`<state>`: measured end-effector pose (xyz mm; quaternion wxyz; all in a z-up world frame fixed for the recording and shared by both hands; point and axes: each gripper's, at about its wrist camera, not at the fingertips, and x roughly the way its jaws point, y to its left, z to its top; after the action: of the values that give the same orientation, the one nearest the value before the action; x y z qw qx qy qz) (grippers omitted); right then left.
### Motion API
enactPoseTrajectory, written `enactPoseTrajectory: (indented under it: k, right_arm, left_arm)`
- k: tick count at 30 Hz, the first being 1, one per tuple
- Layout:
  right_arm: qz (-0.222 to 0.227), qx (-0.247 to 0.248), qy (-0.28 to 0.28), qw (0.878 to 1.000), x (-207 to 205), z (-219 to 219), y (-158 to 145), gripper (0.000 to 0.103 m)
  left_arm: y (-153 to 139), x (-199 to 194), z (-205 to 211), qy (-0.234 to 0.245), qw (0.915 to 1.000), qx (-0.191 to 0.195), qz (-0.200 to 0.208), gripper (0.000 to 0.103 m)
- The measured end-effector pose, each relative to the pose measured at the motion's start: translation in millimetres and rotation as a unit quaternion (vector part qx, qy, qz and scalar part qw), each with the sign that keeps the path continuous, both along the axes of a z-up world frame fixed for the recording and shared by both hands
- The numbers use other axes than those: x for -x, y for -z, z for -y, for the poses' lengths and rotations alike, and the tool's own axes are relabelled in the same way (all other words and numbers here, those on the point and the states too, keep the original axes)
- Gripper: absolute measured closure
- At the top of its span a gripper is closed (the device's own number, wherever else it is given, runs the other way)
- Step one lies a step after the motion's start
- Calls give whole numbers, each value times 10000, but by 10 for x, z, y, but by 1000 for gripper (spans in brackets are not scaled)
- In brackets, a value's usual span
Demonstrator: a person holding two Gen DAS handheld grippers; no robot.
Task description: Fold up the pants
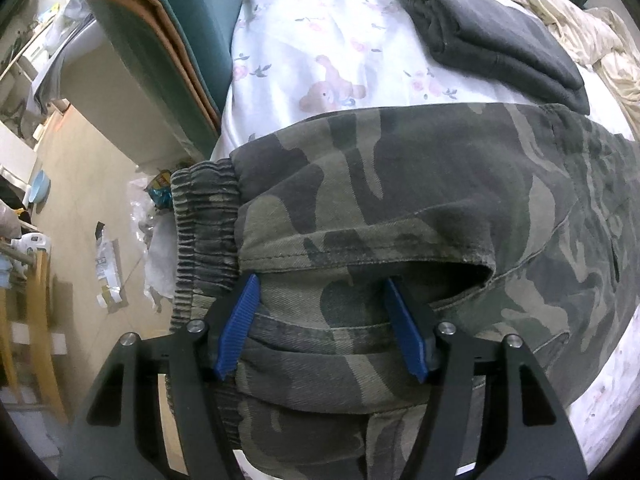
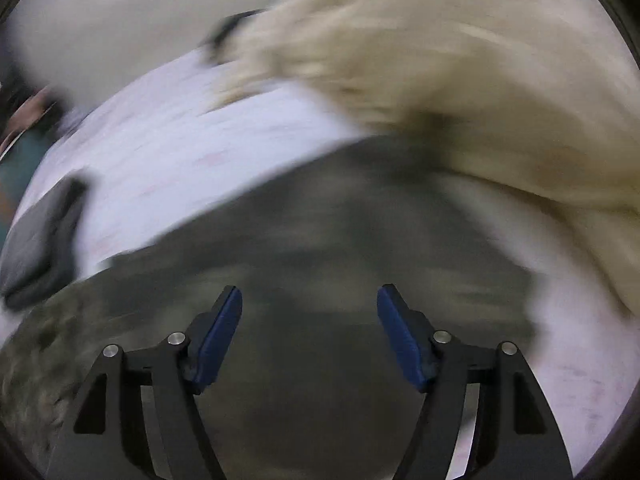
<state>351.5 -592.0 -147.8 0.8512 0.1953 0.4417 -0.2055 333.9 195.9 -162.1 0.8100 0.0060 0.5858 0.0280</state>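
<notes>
Now, left gripper (image 1: 320,280): its jaws stand partly apart, pointing steeply down at the camouflage pants (image 1: 420,200); a fold of the cloth lies between the blue pads (image 1: 240,324), both of which look to touch it (a firm pinch does not show, since the cloth runs slack between them).
Left pad position: just beside the gathered elastic cuff (image 1: 204,220), which hangs at the bed's edge.
Right gripper (image 2: 310,296): its jaws stand wide with nothing between them; they hang above the blurred dark green cloth of the pants (image 2: 320,220), and whether the tips touch it cannot be told.
Right view quality: heavily smeared (only broad shapes read).
Pants position: laid across the near part of the bed, on the floral bedsheet (image 1: 320,40), doubled over so that one layer's hem edge crosses above the left jaws.
Folded dark garment (image 1: 492,36): on the sheet beyond the pants, its near corner just reaching them; it shows at the left edge of the right view too.
Cream clothes heap (image 1: 592,40): rumpled, at the far right of the bed, with a black item on top; in the right view it fills the upper right and lies against the pants.
Floor (image 1: 80,184): beside the bed on the left, with plastic bags, scraps of paper and a light blue bowl.
</notes>
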Motion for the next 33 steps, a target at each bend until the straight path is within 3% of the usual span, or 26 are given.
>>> enactPoseTrajectory:
  k: [3, 5, 7, 9, 11, 12, 13, 17, 21, 23, 26, 28, 31, 33]
  right_arm:
    - [223, -939, 1049, 9898, 369, 717, 155, 40]
    - [365, -1727, 1296, 9757, 499, 1006, 337, 54]
    - [236, -2097, 1231, 9697, 503, 1075, 479, 58]
    - [106, -1950, 1048, 9751, 431, 1054, 487, 61]
    - [-8, -1753, 872, 9806, 365, 976, 454, 82]
    - [-44, -1629, 820, 9832, 361, 868, 381, 98]
    - [-10, -1471, 774, 9861, 381, 823, 319, 101]
    - [294, -908, 607, 9936, 359, 660, -96, 102]
    - [319, -926, 998, 9902, 479, 687, -290, 103]
    - [-93, -874, 1155, 9894, 478, 740, -117, 103]
    - [-979, -1107, 1201, 9817, 403, 838, 426, 100]
    - [-1055, -651, 906, 9881, 351, 755, 442, 101]
    - [-1443, 96, 861, 9857, 247, 587, 298, 96]
    - [-1176, 587, 1016, 9861, 266, 454, 61, 89]
  left_arm:
    - [0, -21, -49, -189, 9996, 192, 51, 42]
    - [10, -17, -80, -225, 9994, 254, 74, 42]
    - [10, -16, -85, -242, 9994, 253, 81, 42]
    - [10, -13, -84, -274, 9993, 229, 69, 42]
    - [8, -14, -69, -345, 9992, 206, 81, 42]
    - [9, -11, -61, -371, 9991, 190, 96, 42]
    - [12, -7, -53, -377, 9991, 162, 113, 42]
    - [17, 12, -19, -367, 9992, 128, 135, 42]
    - [19, 25, -6, -326, 9993, 127, 133, 42]
    - [17, 22, -18, -306, 9994, 144, 119, 42]
    - [9, 21, -37, -288, 9994, 168, 105, 42]
    - [7, 28, -37, -256, 9995, 155, 108, 42]
    - [17, 34, -46, -228, 9995, 147, 133, 42]
    - [26, 27, -40, -235, 9996, 119, 132, 42]
